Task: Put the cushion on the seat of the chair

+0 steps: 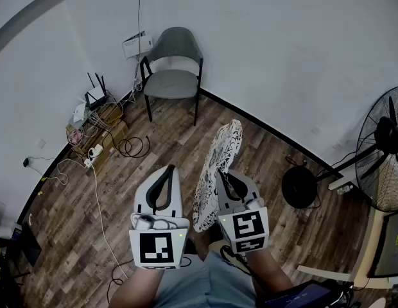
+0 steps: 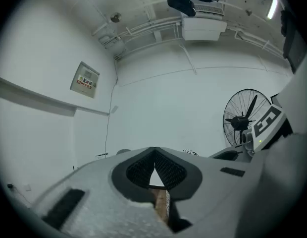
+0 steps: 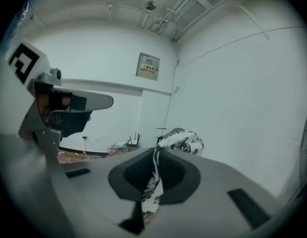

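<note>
The grey chair (image 1: 171, 76) with black legs stands against the far wall, and its seat is bare. A black-and-white patterned cushion (image 1: 216, 171) hangs on edge above the wooden floor, well short of the chair. My right gripper (image 1: 220, 173) is shut on the cushion's near edge. In the right gripper view the cushion (image 3: 184, 142) rises out of the closed jaws of my right gripper (image 3: 156, 150). My left gripper (image 1: 171, 169) is beside it on the left, shut, with nothing between its jaws. In the left gripper view the tips of my left gripper (image 2: 154, 149) meet.
A standing fan (image 1: 382, 150) with a round black base (image 1: 299, 186) is at the right. A router (image 1: 96, 97), boxes and loose cables (image 1: 129, 146) lie along the left wall. A pale frame (image 1: 353, 271) stands at the lower right.
</note>
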`<state>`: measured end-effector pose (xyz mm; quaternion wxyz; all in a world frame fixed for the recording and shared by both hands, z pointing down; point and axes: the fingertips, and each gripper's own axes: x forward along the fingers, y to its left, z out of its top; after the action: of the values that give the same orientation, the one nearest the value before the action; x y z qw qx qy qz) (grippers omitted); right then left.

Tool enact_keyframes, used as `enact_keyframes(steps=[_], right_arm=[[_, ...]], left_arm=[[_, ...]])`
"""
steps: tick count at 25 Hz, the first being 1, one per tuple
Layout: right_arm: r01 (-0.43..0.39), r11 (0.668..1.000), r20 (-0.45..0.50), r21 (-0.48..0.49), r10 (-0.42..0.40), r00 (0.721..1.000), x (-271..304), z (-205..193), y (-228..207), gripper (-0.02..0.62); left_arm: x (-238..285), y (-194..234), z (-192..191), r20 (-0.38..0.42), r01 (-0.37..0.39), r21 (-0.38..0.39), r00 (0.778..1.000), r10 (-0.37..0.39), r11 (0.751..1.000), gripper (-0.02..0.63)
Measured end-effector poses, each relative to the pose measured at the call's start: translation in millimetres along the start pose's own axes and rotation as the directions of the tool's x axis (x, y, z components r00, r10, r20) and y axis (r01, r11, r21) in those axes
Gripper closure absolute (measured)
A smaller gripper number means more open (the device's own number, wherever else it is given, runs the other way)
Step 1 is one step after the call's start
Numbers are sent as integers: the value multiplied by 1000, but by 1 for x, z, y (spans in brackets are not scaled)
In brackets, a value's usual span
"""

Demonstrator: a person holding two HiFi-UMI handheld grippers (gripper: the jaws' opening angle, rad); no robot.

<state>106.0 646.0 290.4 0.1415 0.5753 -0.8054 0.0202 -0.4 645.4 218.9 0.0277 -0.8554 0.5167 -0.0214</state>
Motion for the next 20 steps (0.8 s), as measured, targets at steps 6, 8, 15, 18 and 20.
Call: enact_keyframes(steps=[6, 8, 15, 18, 20], right_arm=[[2, 1000, 16, 16, -2, 1000, 9, 2, 3, 583], [-5, 1000, 10, 28, 5, 1000, 13, -1, 6, 581], [21, 1000, -1, 20, -21, 1000, 29, 0, 2, 581], [20, 1000, 0, 23, -20, 1000, 44, 1, -3, 581], [18, 999, -1, 28, -18, 1000, 58, 2, -7, 581]], left_arm=[[3, 10, -3, 7, 5, -16, 1000, -5, 1000, 597], [3, 16, -6, 2, 6, -16, 1000, -6, 1000, 597], [11, 35, -20, -33, -5, -23, 999, 4, 1000, 597], [21, 42, -26, -49, -10, -20, 999, 9, 1000, 597], [31, 50, -32, -60, -16, -20, 998, 14, 1000, 597]])
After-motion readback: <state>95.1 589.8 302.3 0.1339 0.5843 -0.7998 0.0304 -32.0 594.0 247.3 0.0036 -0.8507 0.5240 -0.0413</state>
